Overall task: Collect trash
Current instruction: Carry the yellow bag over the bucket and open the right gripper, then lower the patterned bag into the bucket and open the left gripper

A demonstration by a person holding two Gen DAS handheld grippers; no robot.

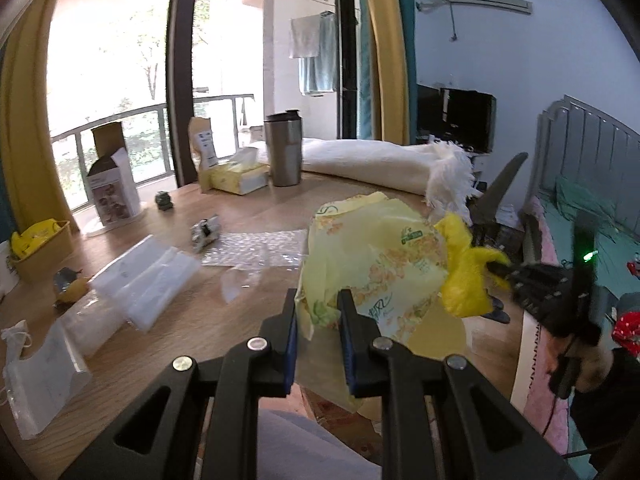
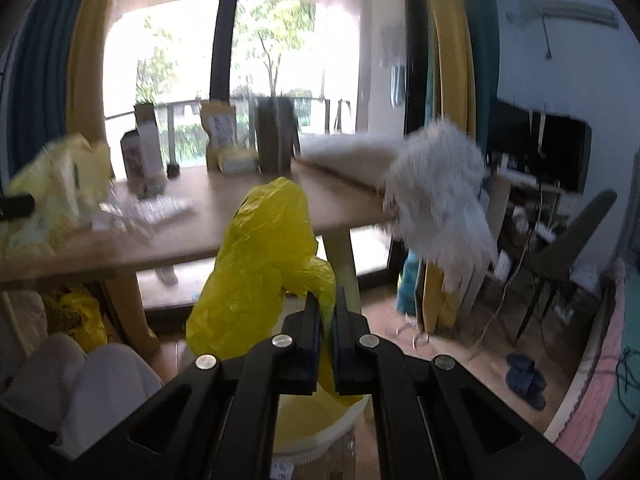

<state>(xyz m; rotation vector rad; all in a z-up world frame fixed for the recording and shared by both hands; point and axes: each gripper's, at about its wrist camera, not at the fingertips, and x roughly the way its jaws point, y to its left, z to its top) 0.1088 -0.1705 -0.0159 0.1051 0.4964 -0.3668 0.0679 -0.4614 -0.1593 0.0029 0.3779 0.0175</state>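
My left gripper [image 1: 318, 300] is shut on a crumpled pale-yellow tissue wrapper [image 1: 372, 256] and holds it above the wooden table's [image 1: 248, 208] right edge. My right gripper [image 2: 327, 300] is shut on the yellow trash bag [image 2: 260, 264], lifting its rim; the bag lines a white bin [image 2: 320, 436] below the table [image 2: 224, 216]. In the left wrist view the right gripper [image 1: 500, 270] pinches the bag [image 1: 468, 264] just right of the wrapper. The wrapper also shows at the far left of the right wrist view [image 2: 52, 196].
On the table lie clear plastic bags [image 1: 140, 280], bubble wrap [image 1: 256, 246], a small crumpled wrapper [image 1: 206, 232], a tissue box [image 1: 240, 176], a steel tumbler [image 1: 284, 148], a carton [image 1: 112, 184] and a white blanket [image 1: 384, 164]. A chair [image 2: 572, 240] and bed [image 1: 592, 216] stand right.
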